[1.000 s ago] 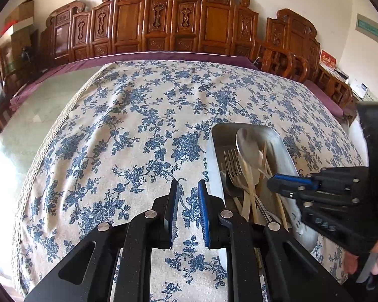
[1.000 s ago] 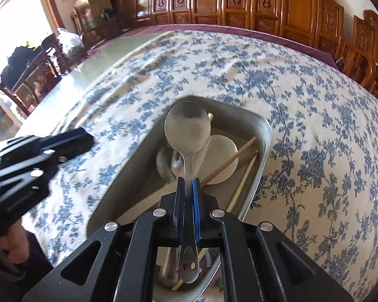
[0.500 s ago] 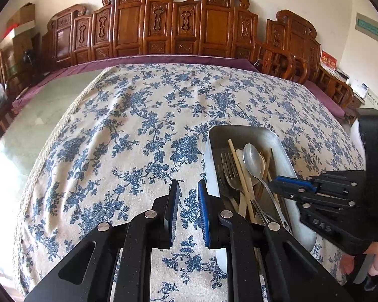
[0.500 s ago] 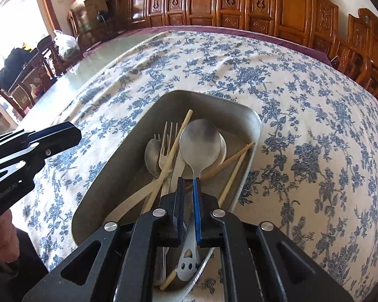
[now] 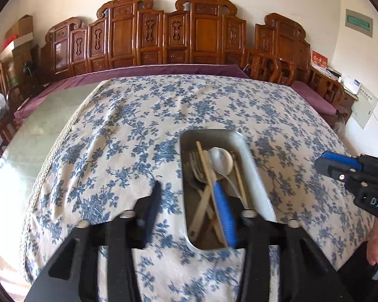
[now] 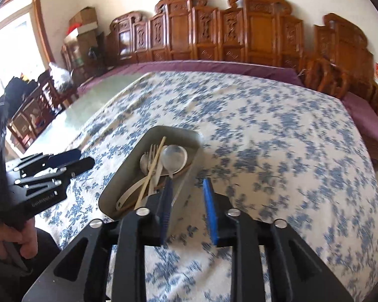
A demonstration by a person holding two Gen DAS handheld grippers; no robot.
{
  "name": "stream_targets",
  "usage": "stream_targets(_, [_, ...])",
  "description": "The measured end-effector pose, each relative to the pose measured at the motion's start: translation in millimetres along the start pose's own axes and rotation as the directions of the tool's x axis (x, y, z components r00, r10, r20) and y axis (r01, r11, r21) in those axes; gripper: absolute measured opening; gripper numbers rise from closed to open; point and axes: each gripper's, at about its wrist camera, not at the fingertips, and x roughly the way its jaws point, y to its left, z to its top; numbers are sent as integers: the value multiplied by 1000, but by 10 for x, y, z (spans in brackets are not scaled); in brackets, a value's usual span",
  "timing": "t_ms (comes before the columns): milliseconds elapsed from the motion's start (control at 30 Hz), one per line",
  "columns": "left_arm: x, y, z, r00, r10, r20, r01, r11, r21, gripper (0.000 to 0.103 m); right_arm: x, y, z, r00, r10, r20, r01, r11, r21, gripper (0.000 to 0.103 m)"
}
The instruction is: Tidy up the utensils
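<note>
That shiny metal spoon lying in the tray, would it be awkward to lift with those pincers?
Probably somewhat. The metal spoon looks polished and smooth, so it may slip between the pads. Its handle is thin and it lies tangled among a fork and chopsticks, which might shift or lift along. It looks rigid, unlikely to bend.

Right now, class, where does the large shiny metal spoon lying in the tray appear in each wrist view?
Left wrist view: large shiny metal spoon, centre-right, in the grey metal tray.
Right wrist view: spoon, centre-left, bowl at the tray's far end.
Shared landmark: blue floral tablecloth.
</note>
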Motion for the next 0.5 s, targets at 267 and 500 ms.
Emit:
stream_targets(267, [-303, -291, -19, 998, -56, 21, 56, 998, 18, 92, -503, -239, -205, 995, -87, 46, 84, 994, 64, 87])
stream_targets(500, [-589, -571, -86, 998, -59, 38, 57, 997, 51, 94, -968, -398, -348, 981, -159, 110, 144, 981, 131, 101])
